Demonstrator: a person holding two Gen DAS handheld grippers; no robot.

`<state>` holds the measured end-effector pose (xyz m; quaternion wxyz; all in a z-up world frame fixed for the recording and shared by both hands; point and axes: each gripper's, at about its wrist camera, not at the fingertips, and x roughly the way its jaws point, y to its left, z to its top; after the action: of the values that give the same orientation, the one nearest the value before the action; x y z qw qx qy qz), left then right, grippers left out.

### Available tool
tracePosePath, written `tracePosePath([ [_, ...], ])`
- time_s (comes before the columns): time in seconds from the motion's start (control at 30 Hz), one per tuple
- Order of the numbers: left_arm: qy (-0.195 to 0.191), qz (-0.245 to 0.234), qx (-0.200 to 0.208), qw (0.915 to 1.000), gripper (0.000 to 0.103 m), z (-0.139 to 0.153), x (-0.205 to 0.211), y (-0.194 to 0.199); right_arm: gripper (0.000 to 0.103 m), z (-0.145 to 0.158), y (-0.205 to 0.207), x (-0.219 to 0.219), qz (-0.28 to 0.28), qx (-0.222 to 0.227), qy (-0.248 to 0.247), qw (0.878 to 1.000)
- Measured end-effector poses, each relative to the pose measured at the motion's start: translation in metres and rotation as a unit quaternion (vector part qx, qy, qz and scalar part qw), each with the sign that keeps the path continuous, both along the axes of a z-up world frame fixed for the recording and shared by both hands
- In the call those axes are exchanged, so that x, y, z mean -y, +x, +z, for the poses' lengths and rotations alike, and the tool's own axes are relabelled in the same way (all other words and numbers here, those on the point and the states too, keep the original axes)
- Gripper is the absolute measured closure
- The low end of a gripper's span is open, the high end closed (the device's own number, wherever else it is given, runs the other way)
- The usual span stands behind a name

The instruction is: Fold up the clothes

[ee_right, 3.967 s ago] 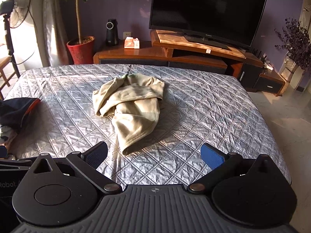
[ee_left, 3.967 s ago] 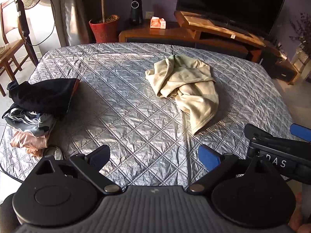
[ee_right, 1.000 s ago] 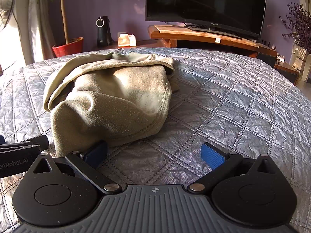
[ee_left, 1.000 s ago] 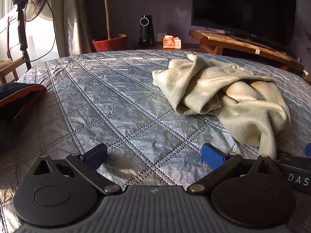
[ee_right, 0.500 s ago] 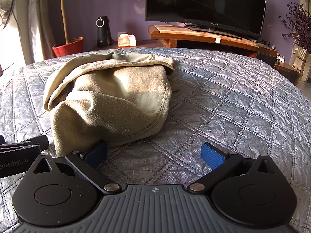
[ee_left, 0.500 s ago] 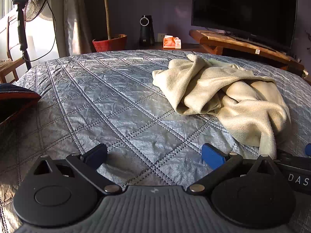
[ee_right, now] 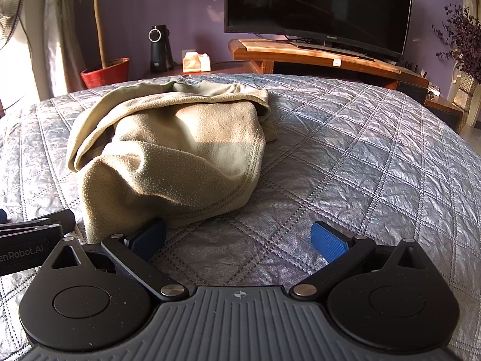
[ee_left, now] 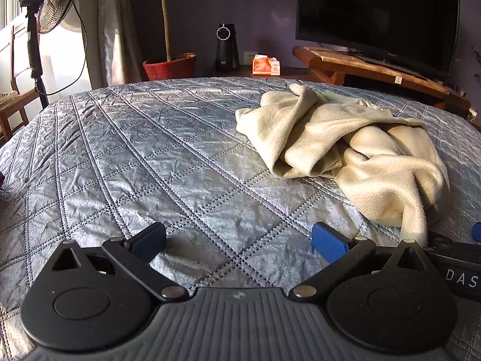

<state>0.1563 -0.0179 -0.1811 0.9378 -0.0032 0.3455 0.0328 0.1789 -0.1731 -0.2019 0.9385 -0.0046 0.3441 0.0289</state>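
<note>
A crumpled beige fleece garment (ee_left: 345,147) lies on the silver quilted bedspread (ee_left: 150,156); it also shows in the right wrist view (ee_right: 180,153). My left gripper (ee_left: 237,239) is open and empty, low over the bedspread, left of the garment's near end. My right gripper (ee_right: 237,237) is open and empty; its left fingertip (ee_right: 148,237) sits at the garment's near hem. Each gripper shows at the edge of the other's view.
Beyond the bedspread (ee_right: 360,156) stand a wooden TV stand (ee_right: 315,57) with a TV (ee_right: 315,3), a red plant pot (ee_left: 170,66), a tissue box (ee_left: 266,64) and a black speaker (ee_left: 227,48). A fan (ee_left: 45,3) and a chair (ee_left: 12,102) stand at left.
Over four seconds both grippers came down close to the garment's near end. In the last second they barely moved; the dark clothes pile at left slid out of the left view.
</note>
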Motion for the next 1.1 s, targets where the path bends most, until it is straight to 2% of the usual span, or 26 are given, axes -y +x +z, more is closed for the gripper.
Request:
tracePosePath([
  [1.1, 0.0, 0.001, 0.0, 1.0, 0.0, 0.0011, 0.0045, 0.0002, 0.0, 0.0004, -0.0009, -0.0004, 0.0, 0.0, 0.0, 1.0],
])
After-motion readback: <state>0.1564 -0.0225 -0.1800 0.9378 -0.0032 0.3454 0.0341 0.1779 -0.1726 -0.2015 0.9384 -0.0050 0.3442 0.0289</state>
